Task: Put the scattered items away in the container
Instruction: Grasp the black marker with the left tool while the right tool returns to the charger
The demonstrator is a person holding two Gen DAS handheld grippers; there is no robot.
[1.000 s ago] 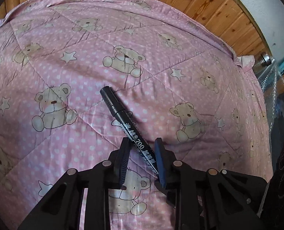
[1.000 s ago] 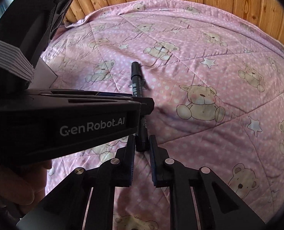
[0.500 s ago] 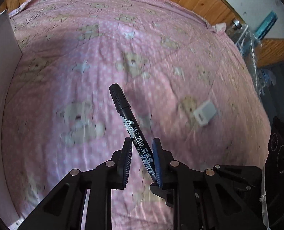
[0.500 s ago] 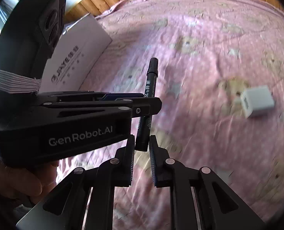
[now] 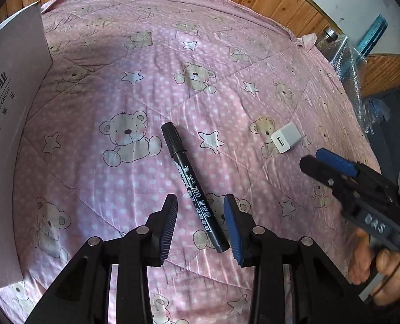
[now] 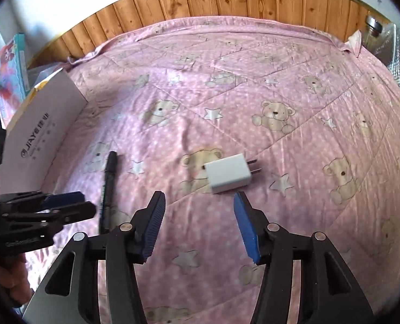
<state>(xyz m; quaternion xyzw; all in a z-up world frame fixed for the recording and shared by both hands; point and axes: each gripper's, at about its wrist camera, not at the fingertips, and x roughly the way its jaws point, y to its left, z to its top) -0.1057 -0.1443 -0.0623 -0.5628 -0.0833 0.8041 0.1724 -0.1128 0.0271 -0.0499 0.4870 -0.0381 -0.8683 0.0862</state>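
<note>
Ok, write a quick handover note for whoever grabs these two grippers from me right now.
Left hand-held gripper: open, empty, jaws either side of the black marker, which lies on the pink quilt.
Right hand-held gripper: open, empty, aimed at the white charger plug lying on the quilt.
White box: stands at the left edge; its inside is out of view.
Done: neither item is boxed.
Left: pick up marker and charger, put both in the box.

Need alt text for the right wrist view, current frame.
The open right gripper hovers over a pink teddy-bear quilt, facing a white plug-in charger lying just ahead. To the left lie a black marker and the open left gripper, with a white box behind them.
</note>
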